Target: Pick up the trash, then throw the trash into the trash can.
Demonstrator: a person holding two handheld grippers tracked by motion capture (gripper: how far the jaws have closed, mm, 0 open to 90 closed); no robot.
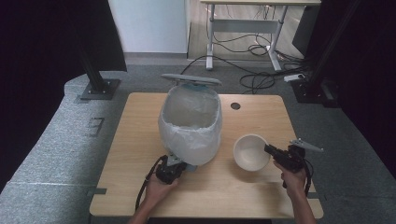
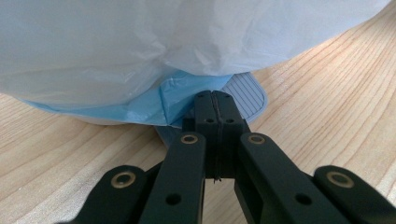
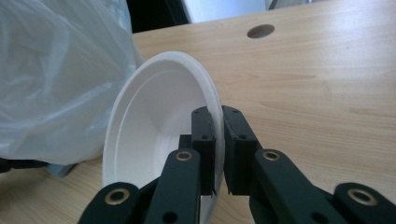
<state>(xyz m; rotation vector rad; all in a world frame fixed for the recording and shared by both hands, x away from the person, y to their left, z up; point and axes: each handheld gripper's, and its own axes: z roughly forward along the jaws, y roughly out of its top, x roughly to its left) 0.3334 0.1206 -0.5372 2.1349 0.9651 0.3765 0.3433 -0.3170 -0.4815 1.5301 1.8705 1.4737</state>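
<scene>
A bin [image 1: 190, 123] lined with a white plastic bag [image 2: 163, 37] stands mid-table, its grey lid [image 1: 190, 79] raised at the back. My left gripper [image 1: 183, 165] is at the bin's near base. In the left gripper view it [image 2: 213, 95] is shut, with nothing between the jaws, and its tips rest on the grey ridged pedal [image 2: 245, 93]. To the right is a white bowl [image 1: 250, 151], tilted on its side in the right gripper view [image 3: 154, 121]. My right gripper [image 1: 270, 150] [image 3: 217, 114] is shut on the bowl's near rim.
The wooden table [image 1: 135, 140] has a round cable hole [image 1: 235, 106] at the back right. Beyond it, on the grey carpet, stand a white desk frame [image 1: 243, 28], loose cables [image 1: 261, 79] and black stand feet [image 1: 99, 88].
</scene>
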